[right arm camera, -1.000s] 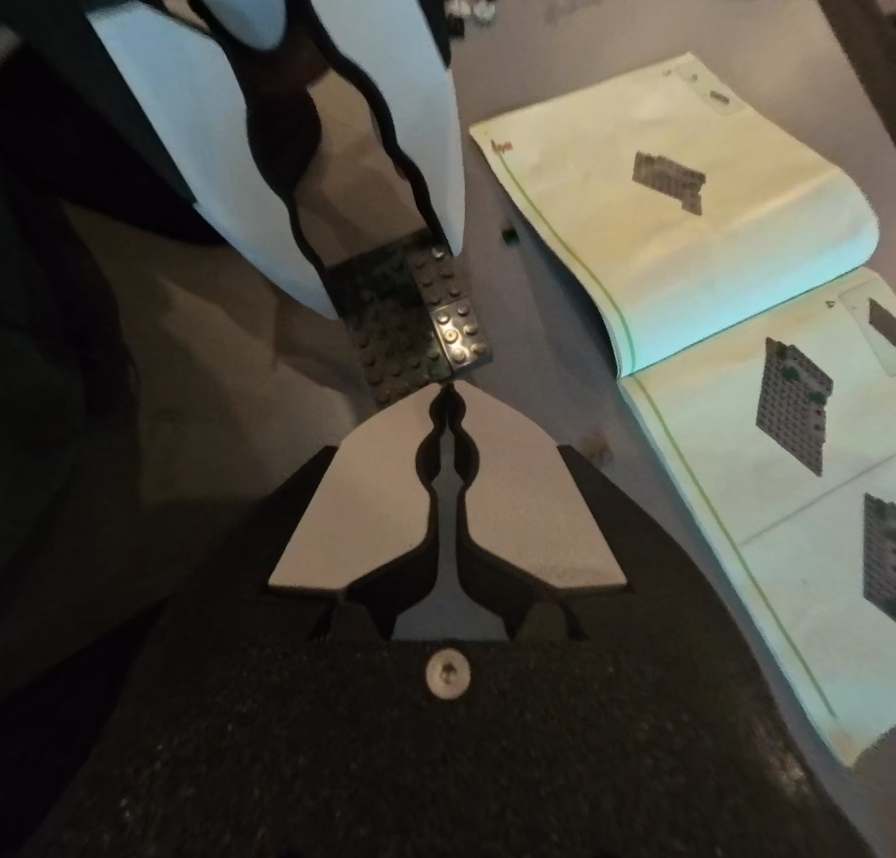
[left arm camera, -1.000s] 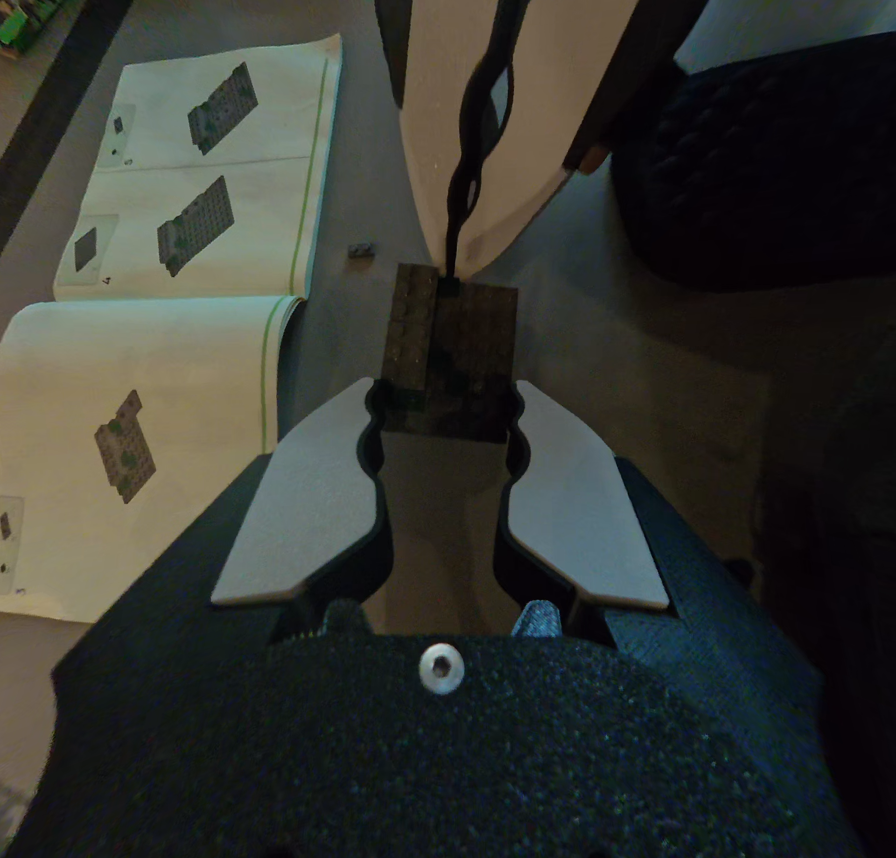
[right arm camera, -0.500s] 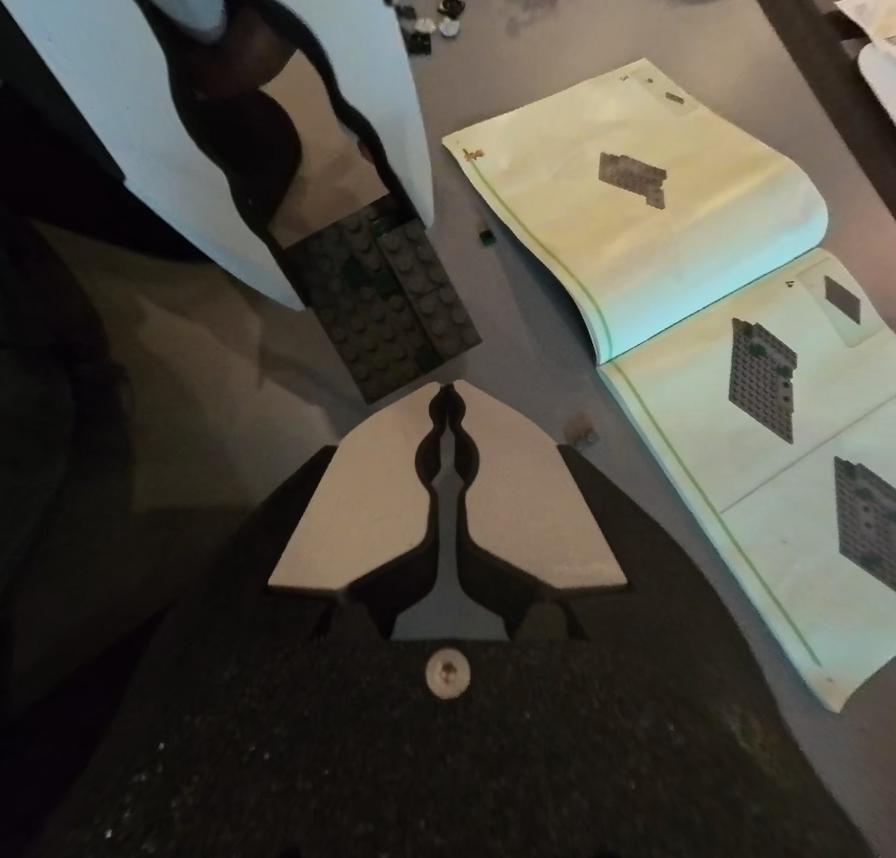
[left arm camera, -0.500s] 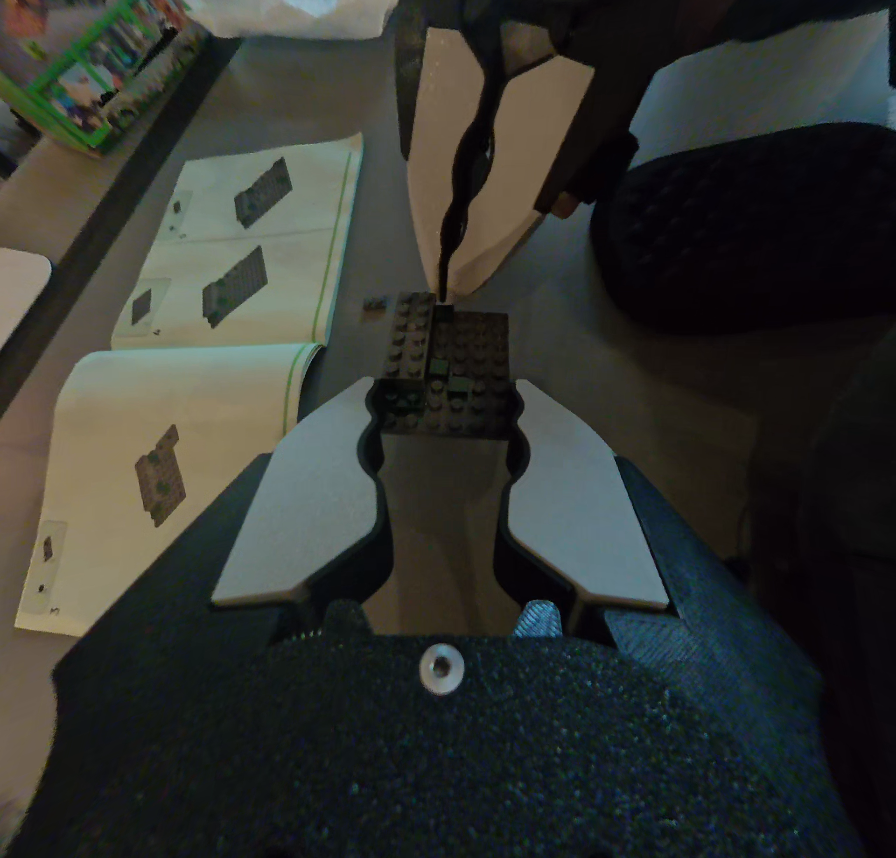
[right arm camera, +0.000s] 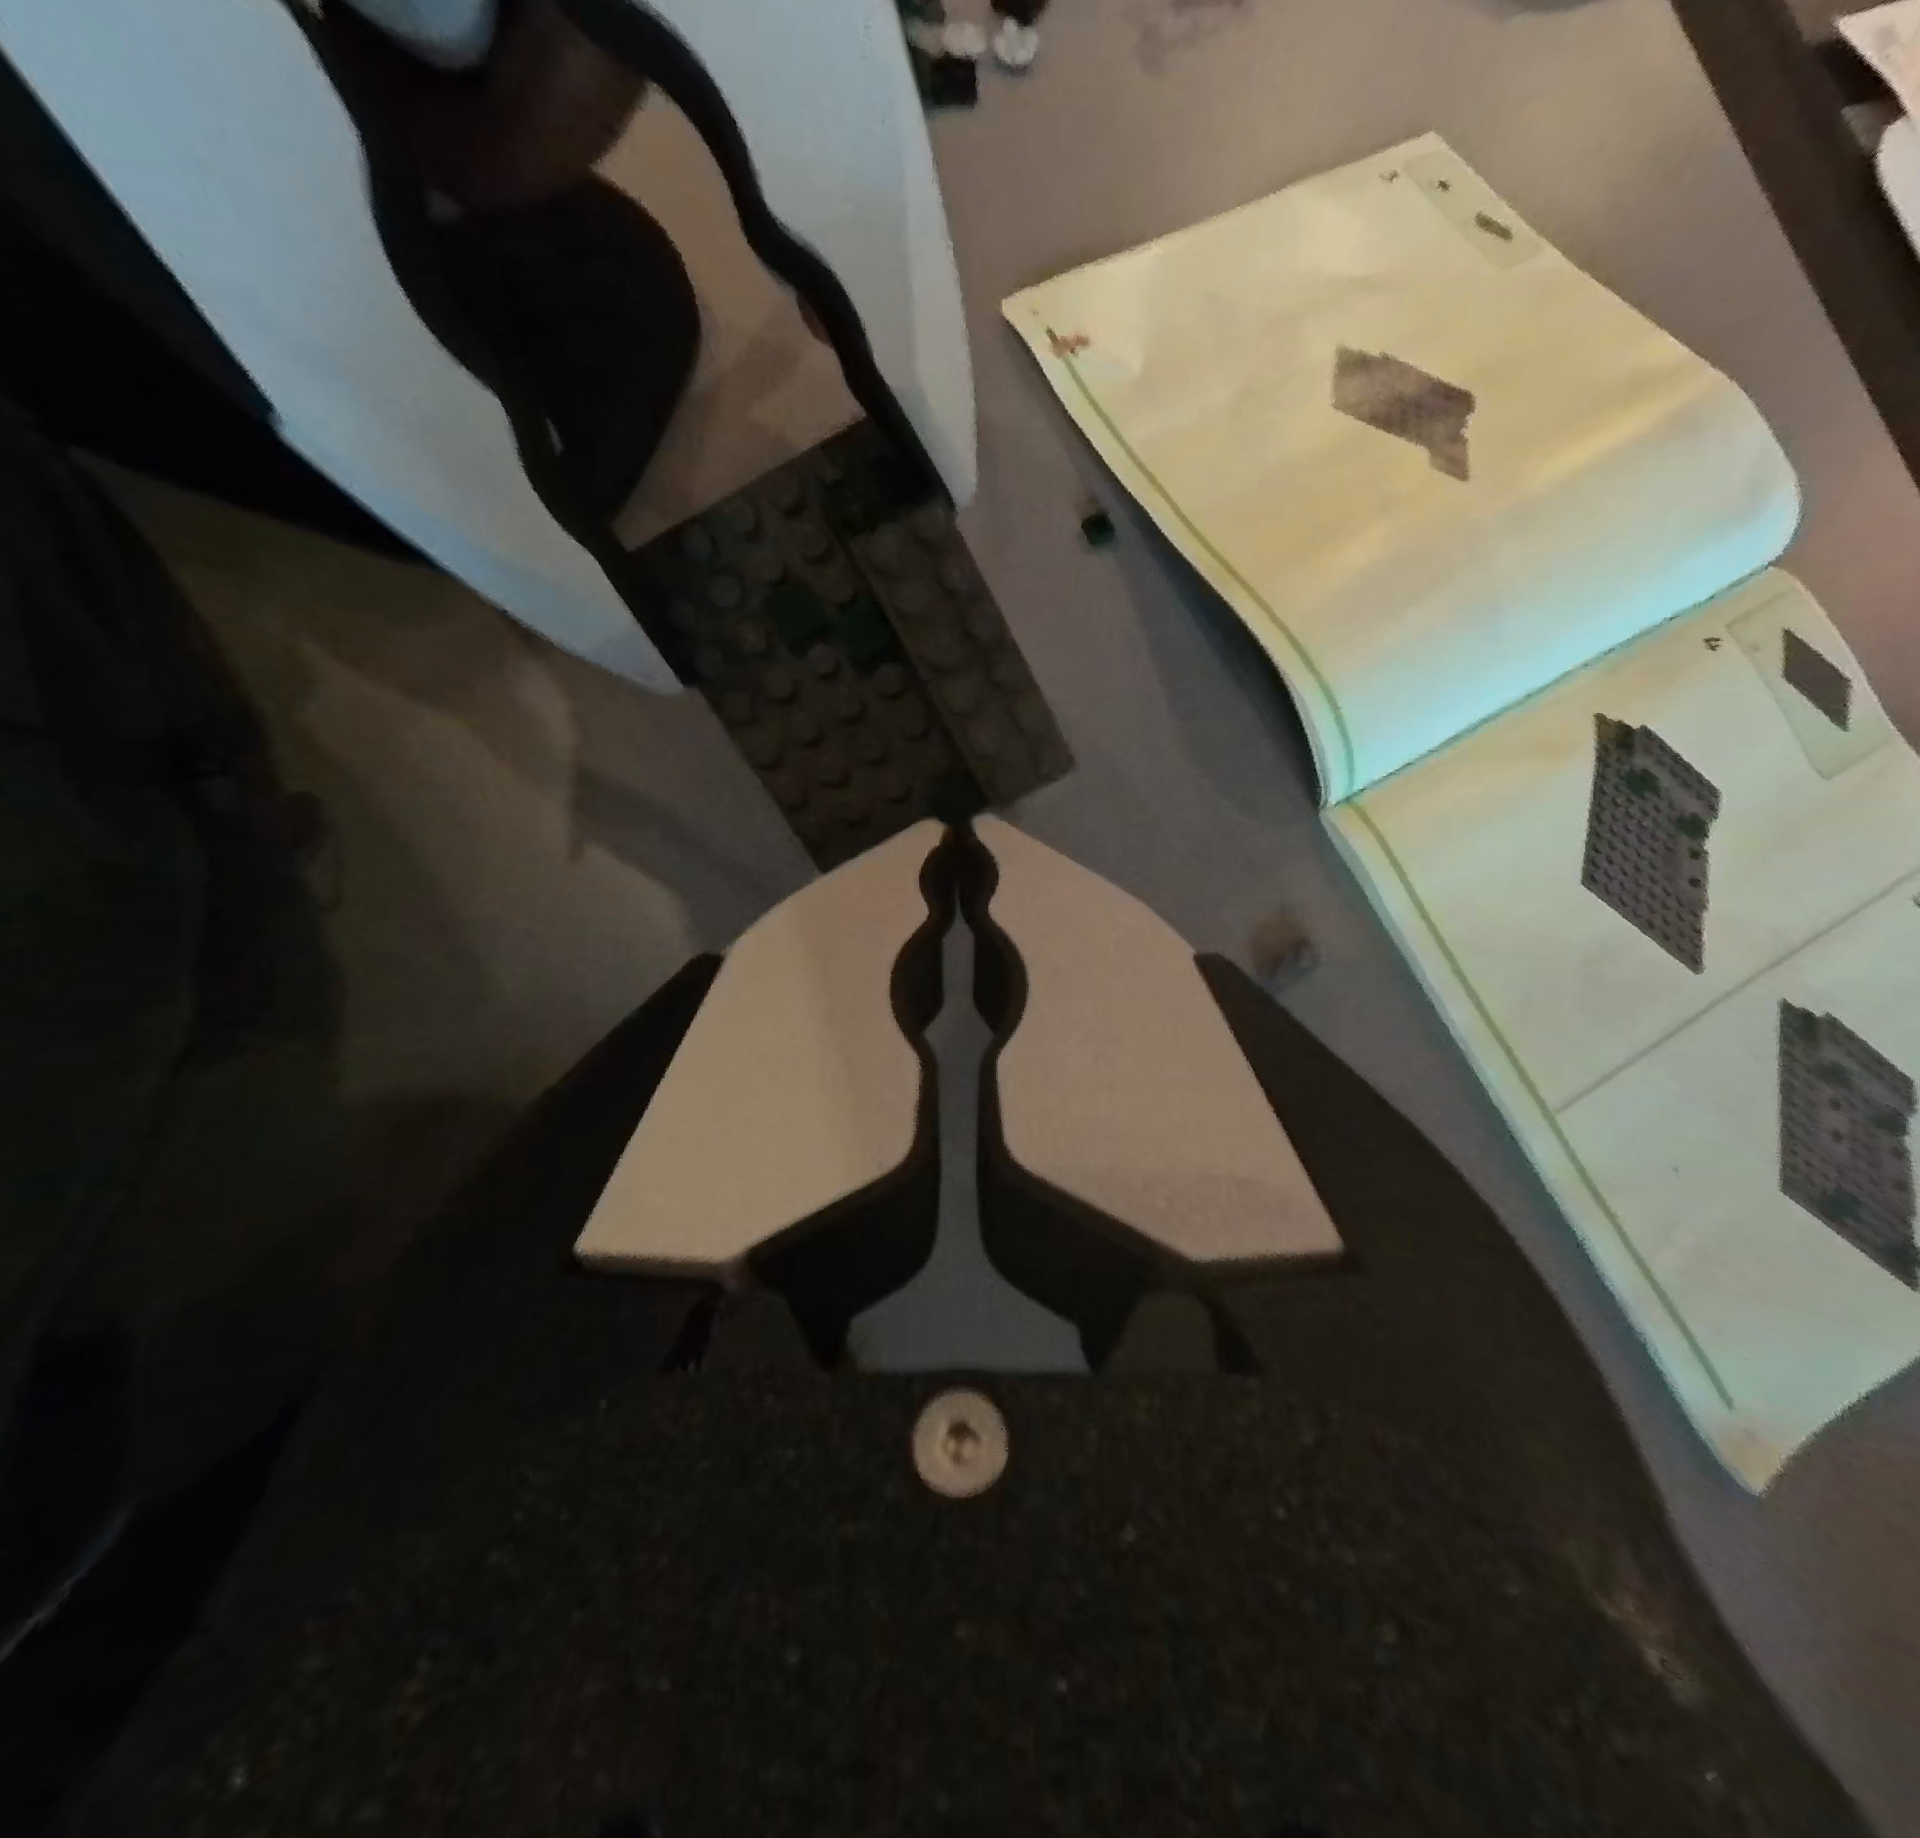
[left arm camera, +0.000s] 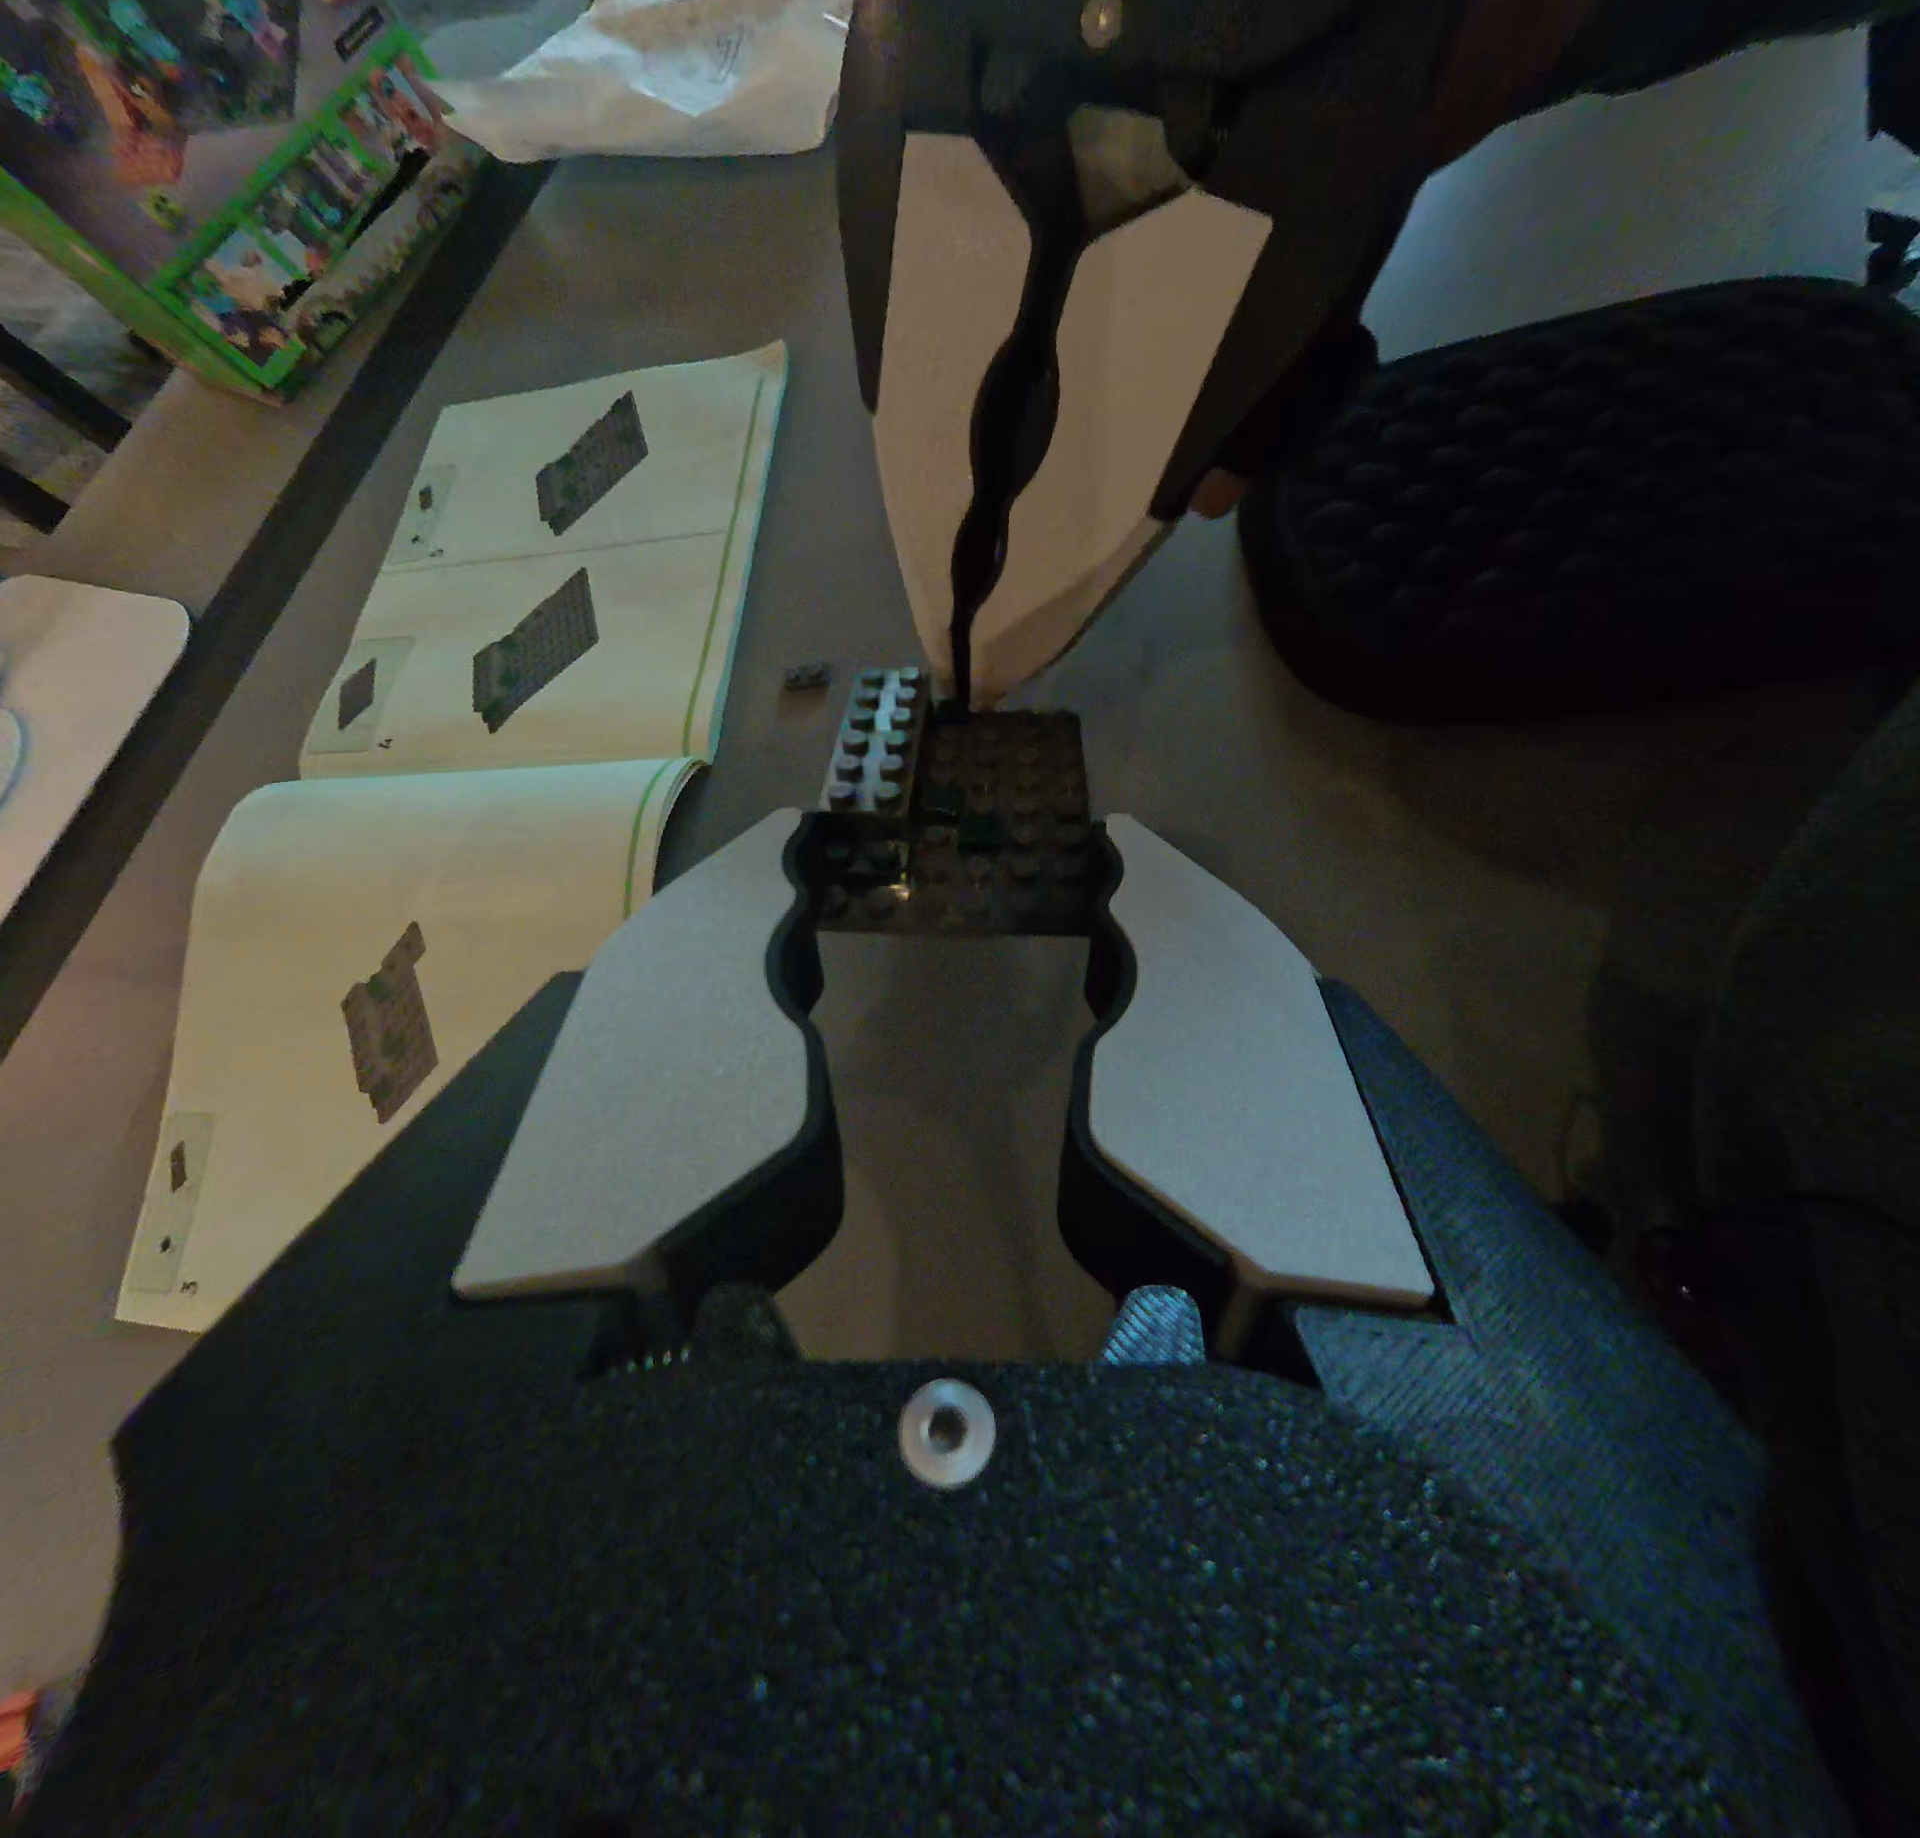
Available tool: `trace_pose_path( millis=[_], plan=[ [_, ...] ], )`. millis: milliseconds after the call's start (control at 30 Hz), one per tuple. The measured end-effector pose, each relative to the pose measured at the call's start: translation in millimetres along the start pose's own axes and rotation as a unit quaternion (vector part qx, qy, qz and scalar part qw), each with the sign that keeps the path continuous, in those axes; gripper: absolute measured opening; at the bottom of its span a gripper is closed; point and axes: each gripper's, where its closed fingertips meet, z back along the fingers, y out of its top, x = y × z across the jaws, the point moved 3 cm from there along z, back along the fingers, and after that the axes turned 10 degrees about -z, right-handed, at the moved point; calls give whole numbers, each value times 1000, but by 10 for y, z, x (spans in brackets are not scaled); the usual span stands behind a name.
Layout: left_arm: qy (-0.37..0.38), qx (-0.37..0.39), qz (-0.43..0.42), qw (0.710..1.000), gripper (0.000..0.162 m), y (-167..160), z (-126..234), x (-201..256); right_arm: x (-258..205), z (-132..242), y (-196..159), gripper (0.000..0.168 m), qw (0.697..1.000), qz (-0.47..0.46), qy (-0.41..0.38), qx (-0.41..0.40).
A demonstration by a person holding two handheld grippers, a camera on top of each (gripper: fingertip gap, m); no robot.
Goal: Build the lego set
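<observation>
The left tongs are clamped on the near end of a dark studded plate, one finger against each side edge, so the plate sits level between the tips just above the grey counter. A lighter grey brick, two studs wide, lies along the plate's left side, and a couple of small green tiles sit among the studs near the middle.

From the far side the right tongs come down steeply, their pale fingers pressed together with only a thin wavy seam between them. Their tips meet the far edge of the plate, right where the grey brick ends; whether something tiny is pinched there I cannot tell.

In the right wrist view the same plate runs away from the closed right tongs toward the left tongs, whose wide pale fingers grip its far end.

An open instruction booklet lies flat on the counter to the left of the plate, its pages showing pictures of grey plates. A single small dark piece rests on the counter between the booklet and the plate. Farther back on the left stands the colourful set box with a green border, and beside it a crumpled white bag. A scatter of loose small pieces shows at the top of the right wrist view. A dark quilted cushion sits off to the right.
</observation>
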Motion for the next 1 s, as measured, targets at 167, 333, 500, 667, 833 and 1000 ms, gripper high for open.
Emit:
trace_pose_path(
  millis=[167,333,500,667,833,1000],
  plan=[
    [3,6,-3,1000,49,12,14,9,-6,17,-5,0,1000,15,-15,-11],
    [4,22,10,1000,49,-5,61,8,53,63,-61,0,1000,-16,-3,-5],
    [-3,32,8,999,49,5,53,59,18,11,-44,0,999,-29,16,0],
    [-7,32,10,999,49,-9,59,76,-12,-11,-19,0,999,-27,20,-2],
    [-3,35,12,999,49,-12,61,73,-22,-19,-13,0,999,-26,15,-11],
    [11,40,13,999,48,-2,59,72,-33,-40,-18,0,999,-49,14,-8]
  ],
)
